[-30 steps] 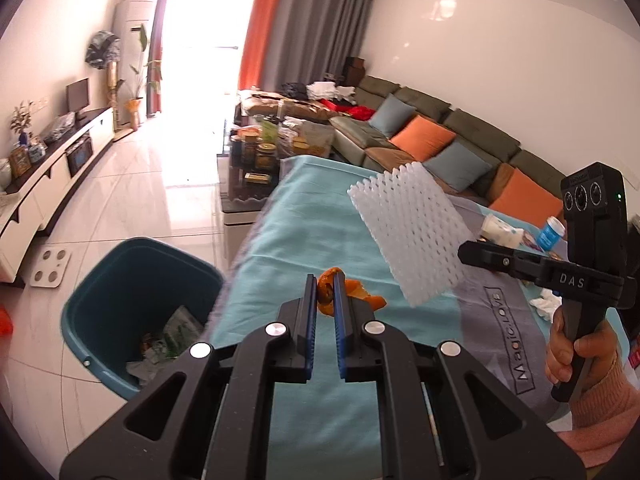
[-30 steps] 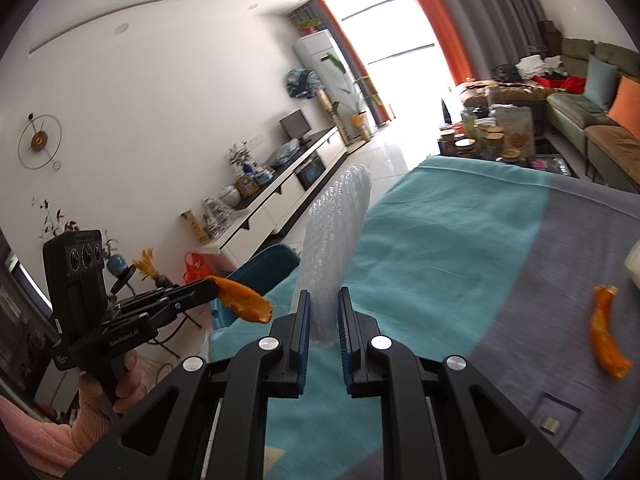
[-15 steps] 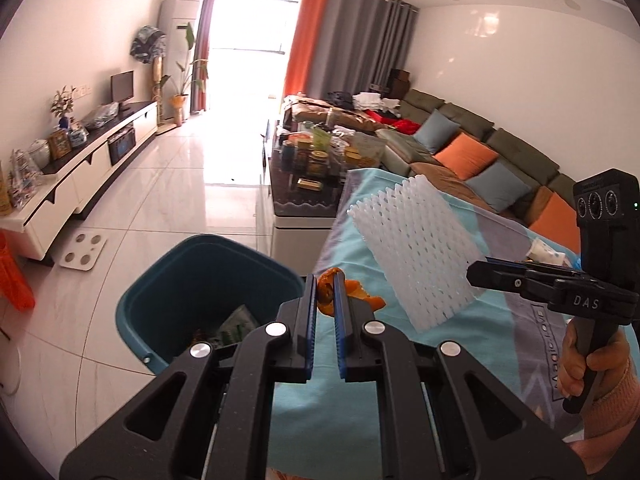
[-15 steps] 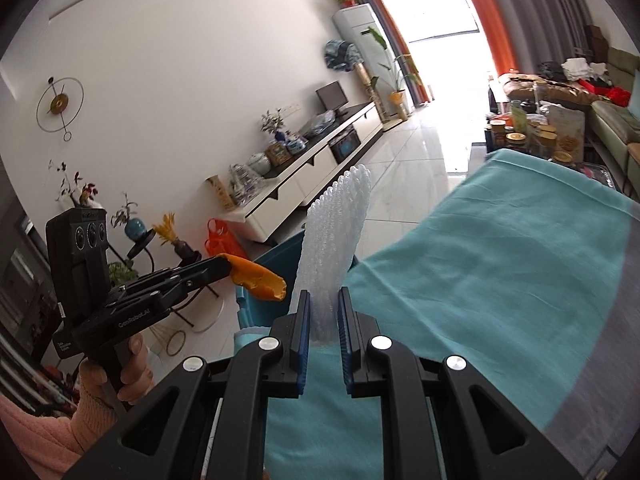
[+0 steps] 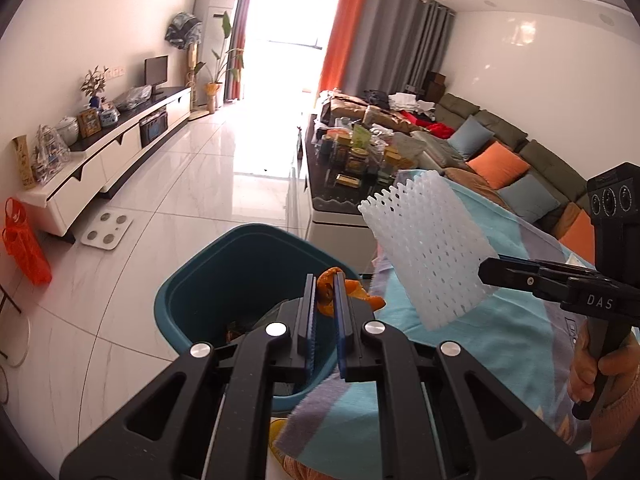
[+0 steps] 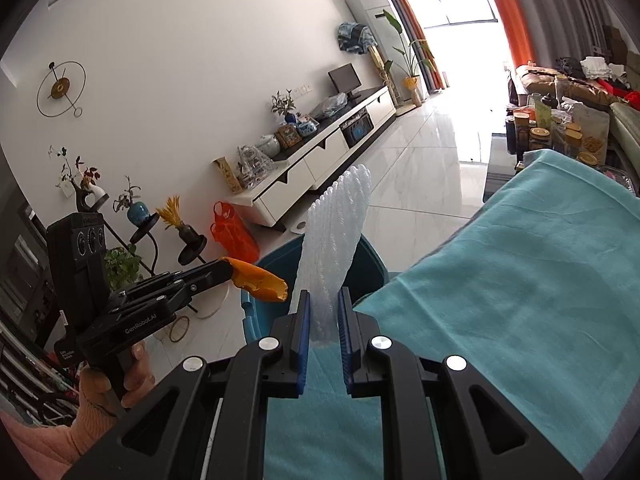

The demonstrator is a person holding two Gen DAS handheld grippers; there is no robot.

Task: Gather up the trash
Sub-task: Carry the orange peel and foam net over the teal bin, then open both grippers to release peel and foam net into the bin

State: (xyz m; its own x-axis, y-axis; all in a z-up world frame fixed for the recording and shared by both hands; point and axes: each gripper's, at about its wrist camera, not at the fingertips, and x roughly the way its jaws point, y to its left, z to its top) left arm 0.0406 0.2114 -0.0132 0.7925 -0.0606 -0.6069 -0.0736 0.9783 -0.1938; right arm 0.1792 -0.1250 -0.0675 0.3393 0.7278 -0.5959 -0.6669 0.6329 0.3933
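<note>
The left hand-held gripper (image 5: 324, 292) is clamped on a curled piece of orange fruit peel (image 5: 326, 288), its blue-padded jaws nearly together with the peel sticking out past the tips. It hangs over the open mouth of a round teal plastic trash bin (image 5: 192, 300) standing on the white tiled floor (image 5: 192, 184), just beside the edge of the surface draped in a teal cloth (image 6: 520, 300).

The right hand-held gripper (image 6: 324, 312) is closed on the lower end of a white foam mesh sleeve (image 6: 336, 240), which stands up from between the jaws. In the left wrist view the sleeve (image 5: 428, 252) is above the edge of the cloth, near the bin's rim. Some crumpled litter lies inside the bin.
</note>
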